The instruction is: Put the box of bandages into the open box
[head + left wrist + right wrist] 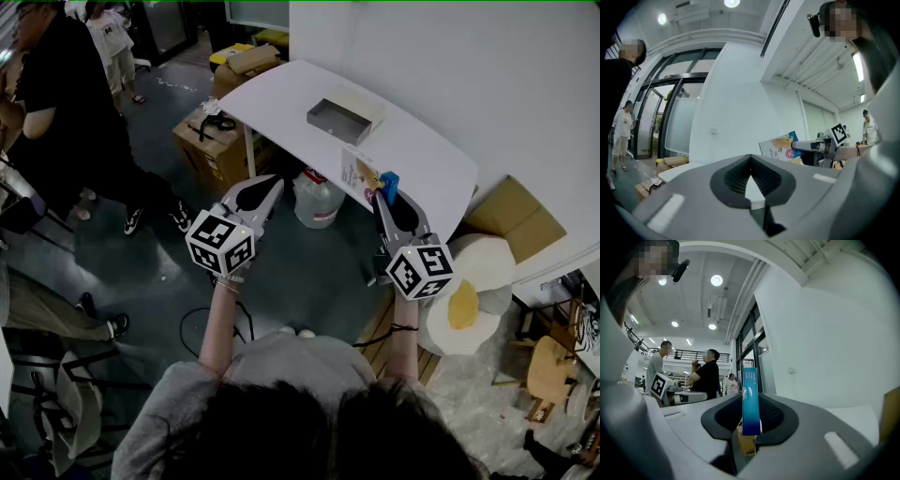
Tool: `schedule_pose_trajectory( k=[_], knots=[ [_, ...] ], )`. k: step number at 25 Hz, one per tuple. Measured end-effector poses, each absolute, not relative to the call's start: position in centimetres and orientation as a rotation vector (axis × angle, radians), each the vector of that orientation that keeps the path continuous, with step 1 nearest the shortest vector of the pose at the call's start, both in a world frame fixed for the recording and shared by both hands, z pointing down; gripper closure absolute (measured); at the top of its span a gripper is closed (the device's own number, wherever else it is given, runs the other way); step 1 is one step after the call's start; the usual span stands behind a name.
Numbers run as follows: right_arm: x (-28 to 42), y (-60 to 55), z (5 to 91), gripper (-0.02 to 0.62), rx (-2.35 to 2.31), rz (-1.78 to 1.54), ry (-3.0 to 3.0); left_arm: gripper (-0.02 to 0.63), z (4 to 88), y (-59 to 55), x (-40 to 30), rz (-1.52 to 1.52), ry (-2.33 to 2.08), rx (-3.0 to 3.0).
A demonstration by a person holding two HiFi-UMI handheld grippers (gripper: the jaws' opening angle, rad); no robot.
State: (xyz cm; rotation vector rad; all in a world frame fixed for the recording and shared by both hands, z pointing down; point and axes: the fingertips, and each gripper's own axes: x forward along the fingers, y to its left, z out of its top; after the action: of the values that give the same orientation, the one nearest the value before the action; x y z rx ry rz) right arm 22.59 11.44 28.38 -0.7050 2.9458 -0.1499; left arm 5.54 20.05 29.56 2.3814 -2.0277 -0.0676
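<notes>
My right claw (pixel 386 199) grips the box of bandages (pixel 750 401), a thin blue carton held upright by its flat faces. It looks light and crushable, so gentle pressure suits. The open box (pixel 339 120) sits at eleven o'clock on the table (pixel 422 150). My left claw (pixel 750 176) is closed, empty.

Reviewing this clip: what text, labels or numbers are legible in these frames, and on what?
Nothing reads clearly.
bandage box: coloured print, too blurred to read.
left marker cube, right marker cube: black-and-white squares only, no words.
jug label: too small to read.
</notes>
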Motion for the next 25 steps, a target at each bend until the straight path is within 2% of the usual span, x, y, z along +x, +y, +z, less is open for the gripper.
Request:
schedule_pose_trajectory(
  k=[25],
  knots=[
    [22.0, 8.4, 28.7, 0.494, -0.652, -0.22, 2.936, 0.612, 29.9, 18.7, 5.4, -0.107, -2.123, 2.284]
  ],
)
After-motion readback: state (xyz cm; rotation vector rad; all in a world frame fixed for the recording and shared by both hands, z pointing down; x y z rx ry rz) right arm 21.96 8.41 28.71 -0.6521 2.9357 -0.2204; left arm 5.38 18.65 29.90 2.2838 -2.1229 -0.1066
